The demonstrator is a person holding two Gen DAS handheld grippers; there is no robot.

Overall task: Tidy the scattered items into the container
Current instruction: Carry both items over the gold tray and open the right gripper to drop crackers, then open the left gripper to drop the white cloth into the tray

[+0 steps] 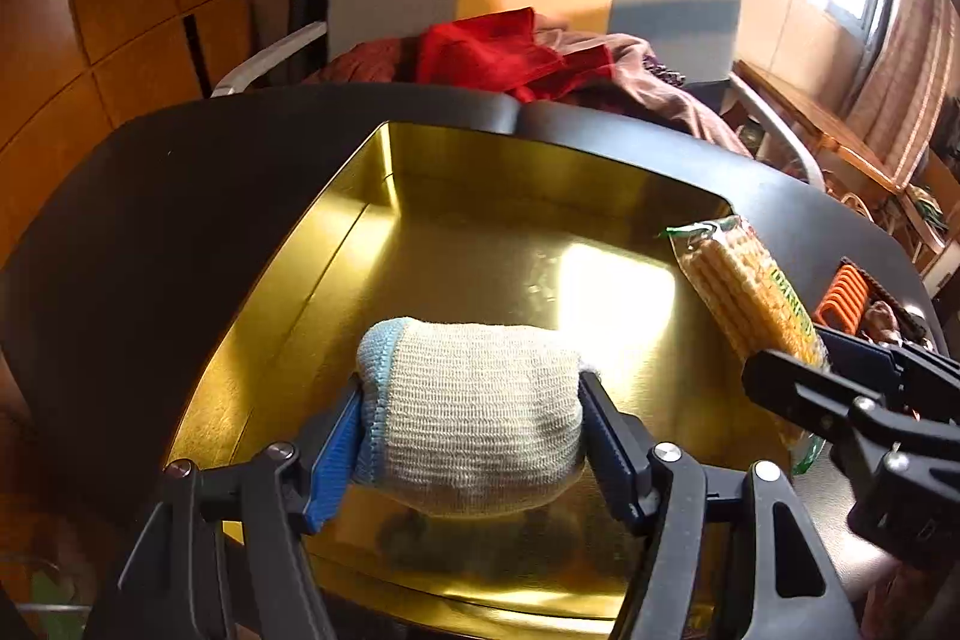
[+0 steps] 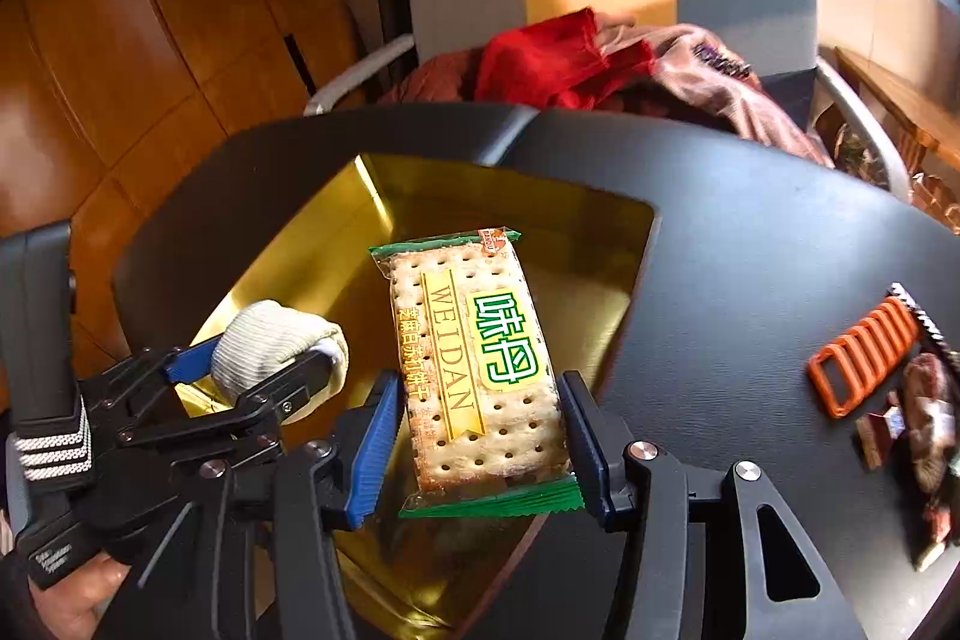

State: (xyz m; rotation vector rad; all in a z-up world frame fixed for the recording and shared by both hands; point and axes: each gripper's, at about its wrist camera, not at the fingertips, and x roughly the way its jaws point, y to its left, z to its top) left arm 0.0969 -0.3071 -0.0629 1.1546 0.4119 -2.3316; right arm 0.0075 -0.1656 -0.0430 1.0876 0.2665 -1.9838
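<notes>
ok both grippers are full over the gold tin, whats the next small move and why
Probably open the left gripper and let the bandage roll drop: it hangs squarely over the gold tin's floor. The right gripper holds the cracker packet nearer the tin's right rim, so it can follow.

Tray [image 1: 480, 196]: glossy gold metal. Sock [image 1: 474, 406]: coarse ribbed knit. Cracker pack [image 2: 480, 370]: shiny plastic film. Table [image 2: 750, 250]: matt black.

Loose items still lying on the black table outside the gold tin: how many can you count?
2: an orange ribbed clip and a dark snack packet, side by side at the table's right. More may lie out of view.
</notes>
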